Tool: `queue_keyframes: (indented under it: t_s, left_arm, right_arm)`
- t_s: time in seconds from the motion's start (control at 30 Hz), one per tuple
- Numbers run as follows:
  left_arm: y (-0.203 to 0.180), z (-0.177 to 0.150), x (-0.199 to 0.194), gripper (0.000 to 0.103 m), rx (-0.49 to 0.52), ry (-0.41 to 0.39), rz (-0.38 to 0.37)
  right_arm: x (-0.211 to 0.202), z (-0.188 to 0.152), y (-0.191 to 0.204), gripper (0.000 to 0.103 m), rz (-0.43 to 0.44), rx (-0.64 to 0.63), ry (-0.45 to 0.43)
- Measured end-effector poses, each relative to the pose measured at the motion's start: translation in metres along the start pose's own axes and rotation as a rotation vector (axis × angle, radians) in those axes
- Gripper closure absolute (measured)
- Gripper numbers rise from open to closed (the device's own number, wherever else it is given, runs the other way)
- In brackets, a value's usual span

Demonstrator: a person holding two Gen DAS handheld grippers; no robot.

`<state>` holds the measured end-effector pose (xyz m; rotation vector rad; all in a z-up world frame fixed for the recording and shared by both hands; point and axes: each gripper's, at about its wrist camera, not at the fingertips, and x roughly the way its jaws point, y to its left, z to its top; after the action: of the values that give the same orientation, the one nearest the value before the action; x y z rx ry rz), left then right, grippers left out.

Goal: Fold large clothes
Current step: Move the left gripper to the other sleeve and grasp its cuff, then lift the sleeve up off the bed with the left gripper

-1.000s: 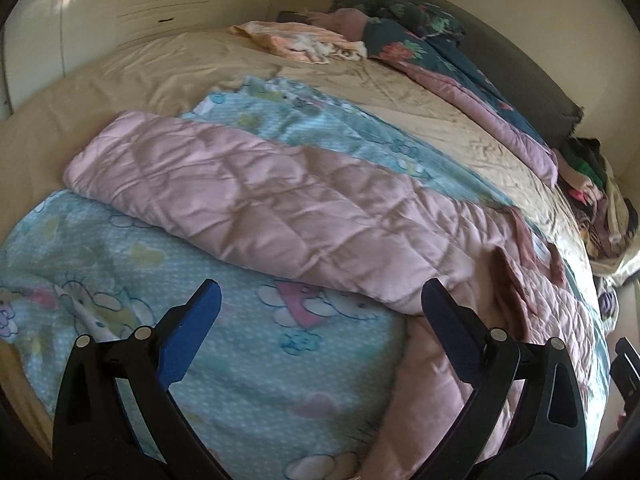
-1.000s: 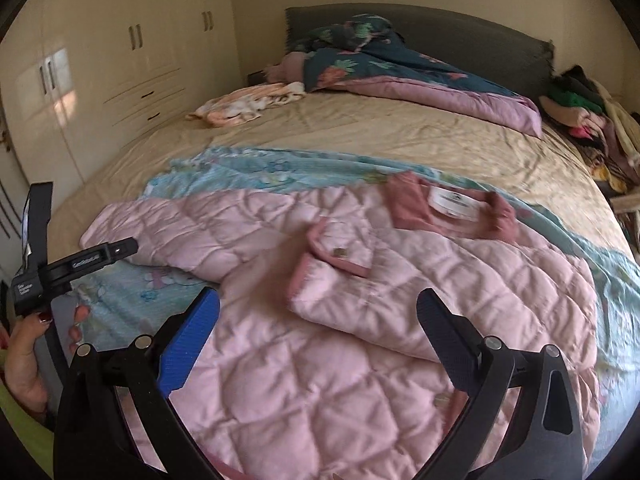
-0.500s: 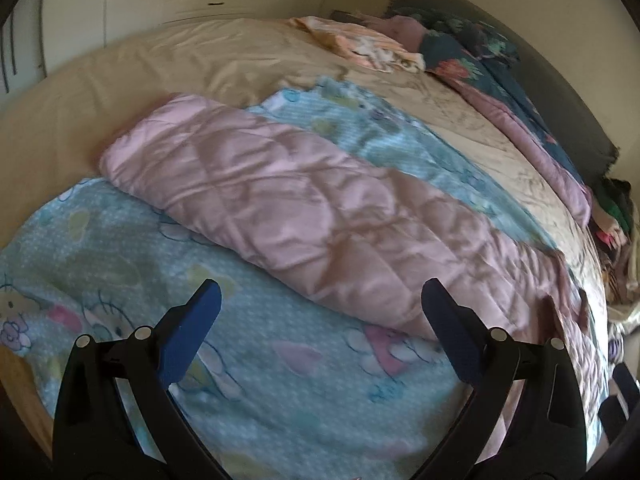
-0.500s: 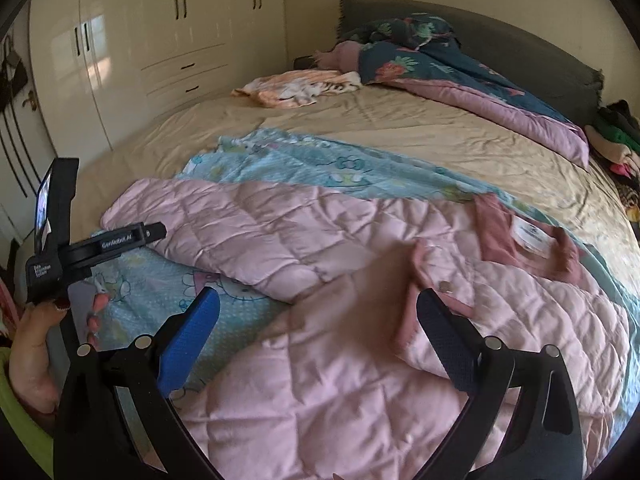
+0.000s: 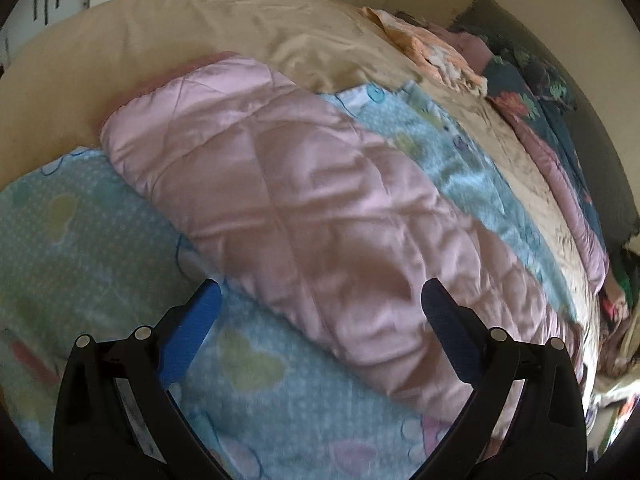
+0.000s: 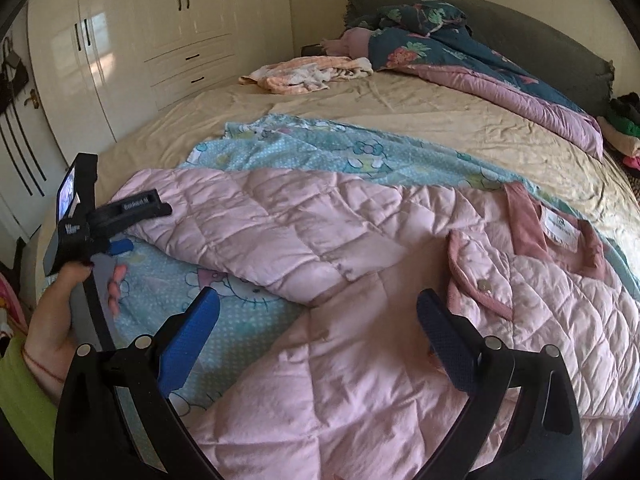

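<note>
A pink quilted jacket (image 6: 360, 280) lies spread on the bed over a light blue cartoon-print sheet (image 6: 340, 152). Its collar with a white label (image 6: 560, 228) is at the right, and one long sleeve (image 5: 280, 200) stretches out to the left. My left gripper (image 5: 320, 300) hovers open just above that sleeve, nothing between its fingers; the right wrist view shows it in a hand (image 6: 76, 248) by the sleeve's cuff. My right gripper (image 6: 318, 308) stands open over the jacket's body, near where the sleeve joins.
The beige bed sheet (image 6: 440, 116) carries a peach garment (image 6: 308, 74) and a dark floral duvet (image 6: 460, 56) near the grey headboard. White wardrobes (image 6: 168, 40) line the left wall. More clothes (image 6: 624, 128) are piled at the bed's right side.
My left gripper has moved left along the sleeve toward its cuff and come lower. The right gripper's view has swung left, so the collar now sits further right. Both stayed open.
</note>
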<state>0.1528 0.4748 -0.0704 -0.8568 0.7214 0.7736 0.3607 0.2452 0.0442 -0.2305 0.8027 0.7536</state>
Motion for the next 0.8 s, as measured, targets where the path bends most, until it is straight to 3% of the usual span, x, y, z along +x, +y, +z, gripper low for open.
queue_keyframes:
  t_s: [0.17,0.3,0.33,0.37,0.47,0.63,0.8]
  left_arm:
    - [0.017,0.018,0.005,0.009,-0.075,-0.047,0.007]
    - [0.033,0.028,0.003,0.012,-0.140,-0.091,-0.058]
    - [0.033,0.029,0.003,0.028,-0.136,-0.093,-0.054]
    - [0.035,0.030,0.003,0.054,-0.130,-0.100,-0.032]
    - [0.041,0.032,-0.011,0.080,-0.146,-0.140,-0.067]
    - [0.019,0.037,-0.052,0.087,-0.061,-0.243,-0.112]
    - [-0.010,0.028,-0.103,0.092,0.025,-0.329,-0.207]
  right_arm:
    - [-0.008,-0.006,-0.017,0.005,-0.018,0.027,-0.012]
    - [-0.016,-0.011,-0.031,0.005,-0.020,0.064,-0.032]
    - [-0.019,-0.013,-0.035,0.005,-0.023,0.075,-0.039]
    - [-0.020,-0.013,-0.037,0.005,-0.024,0.081,-0.042]
    - [-0.028,-0.017,-0.044,0.005,-0.029,0.100,-0.057]
    - [-0.046,-0.026,-0.052,0.005,-0.040,0.118,-0.083]
    - [-0.068,-0.038,-0.060,0.005,-0.075,0.131,-0.105]
